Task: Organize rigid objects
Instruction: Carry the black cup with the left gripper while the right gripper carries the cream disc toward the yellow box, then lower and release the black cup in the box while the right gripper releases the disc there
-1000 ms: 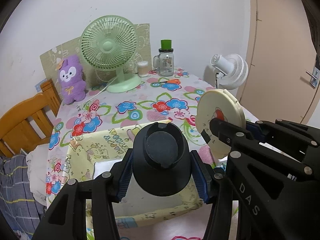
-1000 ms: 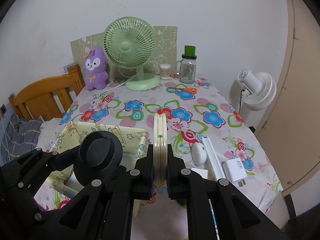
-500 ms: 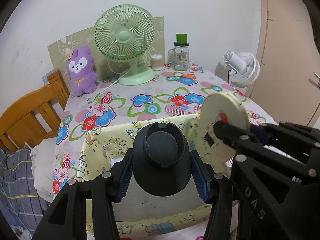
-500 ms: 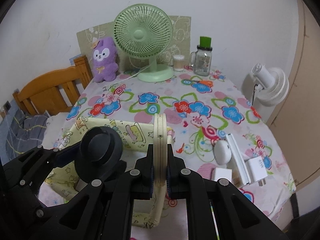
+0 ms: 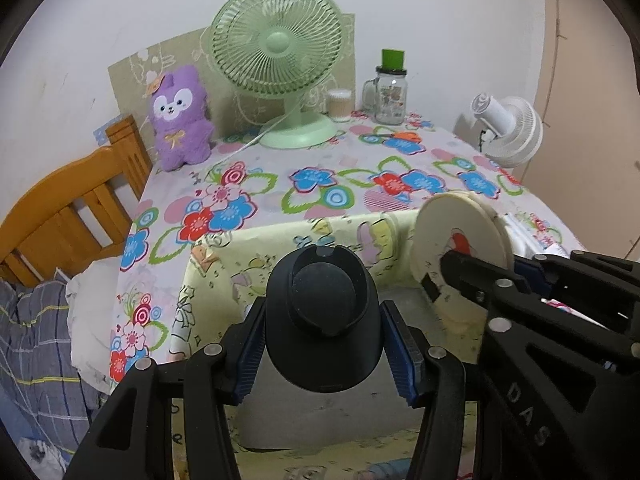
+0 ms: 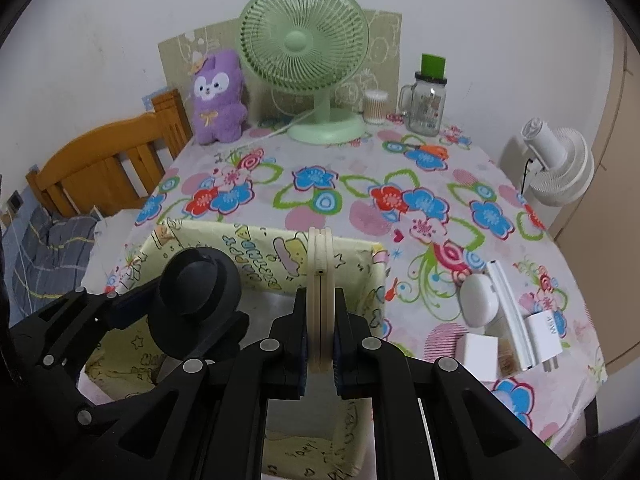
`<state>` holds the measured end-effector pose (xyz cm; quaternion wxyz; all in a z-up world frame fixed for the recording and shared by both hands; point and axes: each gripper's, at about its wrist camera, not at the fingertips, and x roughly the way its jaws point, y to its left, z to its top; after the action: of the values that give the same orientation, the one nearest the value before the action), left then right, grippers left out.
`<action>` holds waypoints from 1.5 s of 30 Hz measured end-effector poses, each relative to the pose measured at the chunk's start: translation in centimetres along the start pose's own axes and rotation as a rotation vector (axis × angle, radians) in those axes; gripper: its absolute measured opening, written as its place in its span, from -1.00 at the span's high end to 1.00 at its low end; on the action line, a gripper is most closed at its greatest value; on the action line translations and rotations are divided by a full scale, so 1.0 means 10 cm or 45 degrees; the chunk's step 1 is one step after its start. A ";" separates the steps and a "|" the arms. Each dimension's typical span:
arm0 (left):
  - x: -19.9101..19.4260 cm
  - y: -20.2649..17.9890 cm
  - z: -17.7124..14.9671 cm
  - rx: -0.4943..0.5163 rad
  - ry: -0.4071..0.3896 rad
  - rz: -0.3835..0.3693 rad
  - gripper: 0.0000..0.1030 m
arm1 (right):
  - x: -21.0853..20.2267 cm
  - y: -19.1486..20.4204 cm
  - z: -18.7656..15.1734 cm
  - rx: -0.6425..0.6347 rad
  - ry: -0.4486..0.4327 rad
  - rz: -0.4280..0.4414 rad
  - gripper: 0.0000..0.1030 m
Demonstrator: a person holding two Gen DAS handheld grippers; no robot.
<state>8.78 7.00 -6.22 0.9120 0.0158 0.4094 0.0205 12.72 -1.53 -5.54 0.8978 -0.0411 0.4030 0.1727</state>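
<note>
My left gripper (image 5: 324, 348) is shut on a black round holder (image 5: 322, 320) with a raised disc on its face; it hangs over the open yellow fabric storage box (image 5: 248, 248). My right gripper (image 6: 320, 344) is shut on a cream round compact mirror (image 6: 320, 280), gripped edge-on above the same box (image 6: 256, 248). In the left wrist view the mirror (image 5: 464, 256) shows its flat face with a red mark, just right of the holder. The holder (image 6: 196, 292) appears left of the mirror in the right wrist view. The box's grey floor (image 5: 320, 416) lies below both.
A green desk fan (image 6: 308, 48), purple plush toy (image 6: 218, 96), glass jar with green lid (image 6: 428, 100) and cotton-swab tub (image 6: 375, 106) line the back. A white mouse (image 6: 478, 298), a white bar, charger plug (image 6: 544, 332) and small box sit right. A white floor fan (image 6: 560, 168), wooden bed frame (image 6: 104, 160).
Both grippers moved forward and down over the box with their objects; the table and box now sit lower and closer in view. Neither grip changed.
</note>
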 end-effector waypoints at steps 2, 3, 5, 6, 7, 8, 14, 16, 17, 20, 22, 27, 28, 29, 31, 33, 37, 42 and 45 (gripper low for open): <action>0.07 0.05 -0.02 -0.008 0.023 0.012 -0.10 | 0.06 0.00 -0.01 0.005 0.018 0.000 0.77; 0.10 0.07 -0.03 -0.015 0.035 0.017 -0.10 | 0.10 0.00 -0.02 0.011 0.027 0.000 0.77; 0.17 0.11 -0.07 -0.027 0.063 0.028 -0.10 | 0.17 0.00 -0.04 0.019 0.049 0.000 0.77; 0.21 0.13 -0.08 -0.027 0.075 0.037 -0.10 | 0.20 0.00 -0.04 0.021 0.056 -0.001 0.77; 0.21 0.12 -0.10 -0.010 0.062 0.066 -0.10 | 0.24 0.00 -0.05 0.029 0.069 0.000 0.77; 0.22 0.11 -0.10 -0.006 0.061 0.079 -0.11 | 0.27 -0.01 -0.06 0.036 0.080 0.001 0.77; 0.26 0.10 -0.12 0.018 0.063 0.126 -0.14 | 0.37 0.05 -0.08 0.017 0.091 -0.026 0.77; 0.27 0.08 -0.13 0.029 0.066 0.120 -0.29 | 0.38 0.06 -0.09 0.007 0.086 -0.041 0.77; 0.27 0.08 -0.12 0.025 0.066 0.119 -0.37 | 0.38 0.05 -0.09 0.008 0.084 -0.045 0.77; 0.27 0.09 -0.11 0.011 0.069 0.121 -0.57 | 0.37 0.05 -0.09 0.001 0.083 -0.052 0.76; 0.26 0.09 -0.10 -0.002 0.076 0.116 -0.62 | 0.36 0.06 -0.09 -0.007 0.087 -0.052 0.74; 0.22 0.07 -0.10 -0.021 0.095 0.106 -0.71 | 0.31 0.06 -0.10 -0.022 0.086 -0.051 0.50; 0.21 0.07 -0.10 -0.025 0.095 0.105 -0.71 | 0.28 0.07 -0.10 -0.029 0.075 -0.061 0.34; 0.20 0.07 -0.10 -0.029 0.093 0.104 -0.72 | 0.25 0.07 -0.11 -0.033 0.062 -0.050 0.27; 0.16 0.06 -0.11 -0.030 0.086 0.106 -0.72 | 0.21 0.06 -0.11 -0.027 0.057 -0.026 0.22; 0.12 0.04 -0.12 -0.028 0.079 0.107 -0.73 | 0.16 0.06 -0.12 -0.030 0.047 -0.024 0.15; 0.05 0.02 -0.12 -0.036 0.068 0.104 -0.75 | 0.06 0.06 -0.13 -0.036 0.021 -0.030 -0.04; -0.04 -0.01 -0.12 -0.028 0.048 0.114 -0.81 | -0.07 0.04 -0.14 -0.041 -0.009 -0.049 -0.23; -0.10 -0.04 -0.11 -0.029 0.033 0.105 -0.82 | -0.17 0.03 -0.15 -0.048 -0.055 -0.103 -0.53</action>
<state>7.26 6.60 -6.24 0.9050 0.0220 0.4201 0.0631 10.51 -2.09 -5.26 0.9117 -0.0706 0.3781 0.1446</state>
